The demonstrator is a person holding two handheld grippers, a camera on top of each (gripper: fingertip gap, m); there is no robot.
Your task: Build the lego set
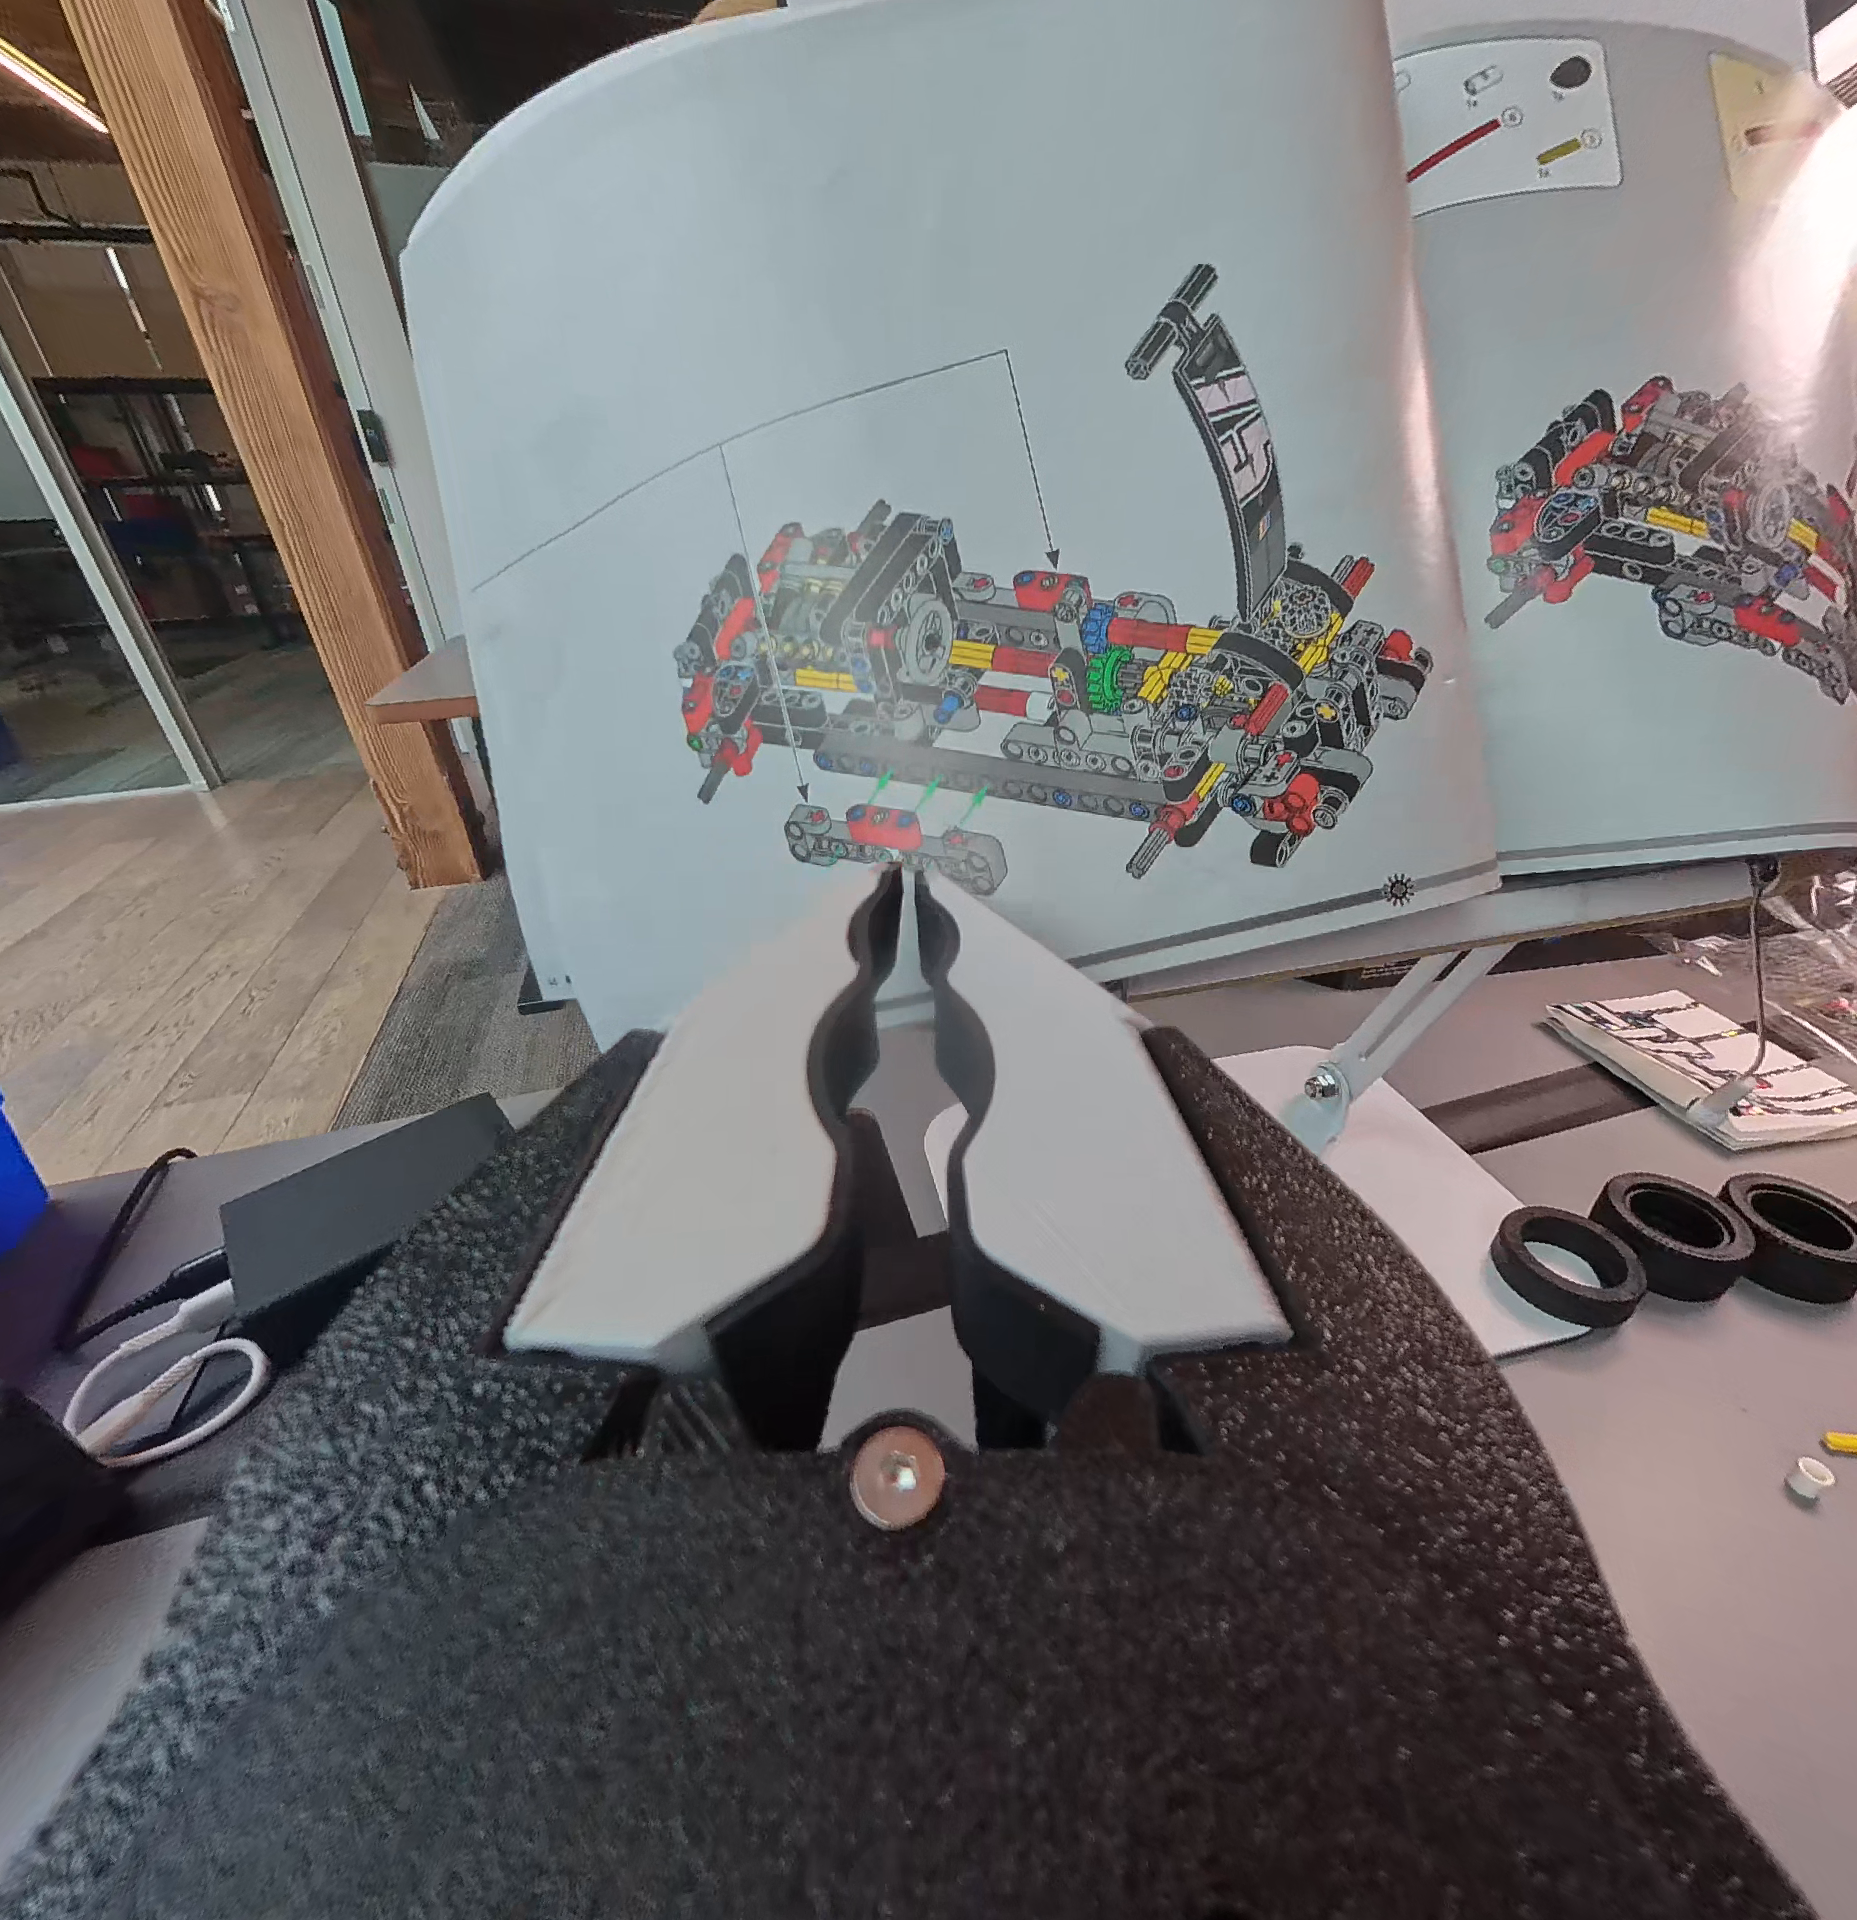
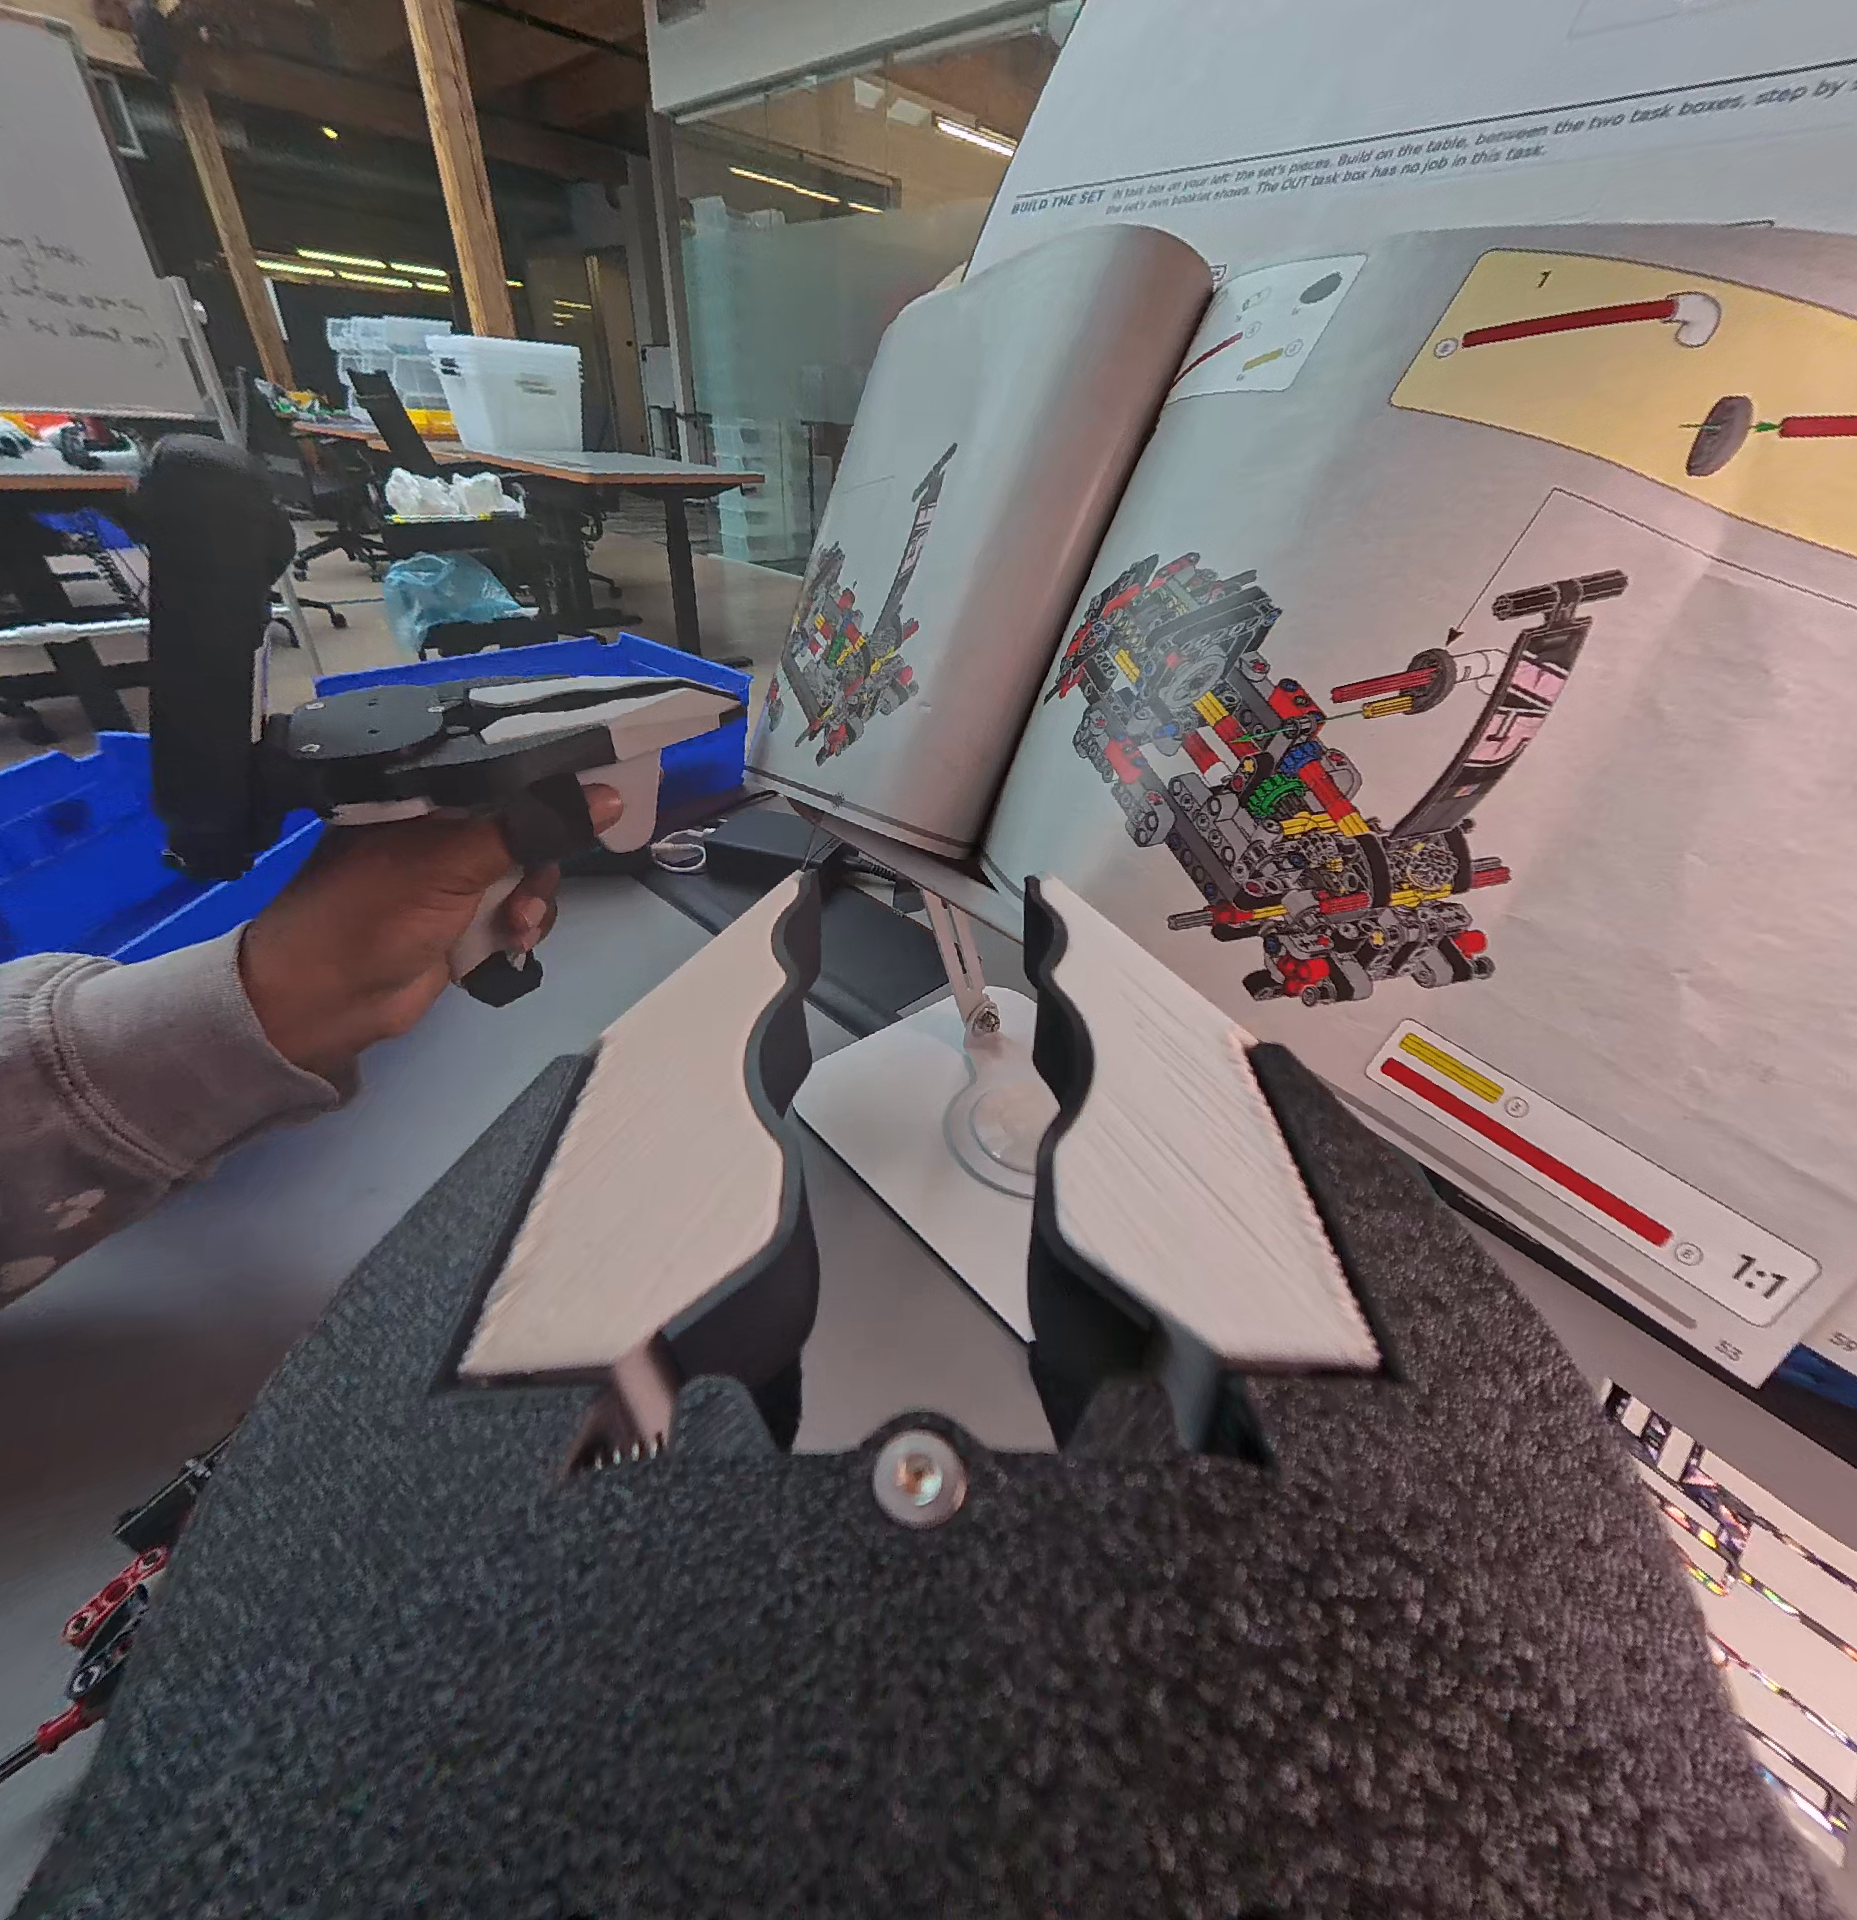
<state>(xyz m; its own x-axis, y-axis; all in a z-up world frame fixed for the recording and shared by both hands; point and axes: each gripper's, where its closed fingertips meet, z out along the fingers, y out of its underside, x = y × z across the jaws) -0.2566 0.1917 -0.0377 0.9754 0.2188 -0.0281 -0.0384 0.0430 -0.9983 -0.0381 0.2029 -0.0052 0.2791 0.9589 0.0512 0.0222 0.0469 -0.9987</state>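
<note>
The open instruction booklet (image 1: 1007, 499) stands on a stand, filling the left wrist view; it also shows in the right wrist view (image 2: 1423, 644). My left gripper (image 1: 900, 881) is shut with nothing between its fingers, its tips close in front of the booklet's left page. It also shows in the right wrist view (image 2: 732, 712), held by a hand (image 2: 384, 925). My right gripper (image 2: 922, 891) is open and empty, above the stand's white base (image 2: 882, 1132). Black tyres (image 1: 1682, 1242), a yellow piece (image 1: 1854, 1442) and a small white piece (image 1: 1809, 1477) lie on the table at right.
Blue bins (image 2: 62, 862) stand at the left. A black power adapter (image 1: 352, 1205) and a white cable (image 1: 165, 1392) lie at the left. Sticker sheets (image 1: 1734, 1070) and a plastic bag (image 1: 1828, 925) lie at the right. Red and black Lego parts (image 2: 103, 1642) show low left. The grippers' ends are close to 25 centimetres from one another. It is some 25 centimetres from my right tips to the small white piece (image 1: 1809, 1477).
</note>
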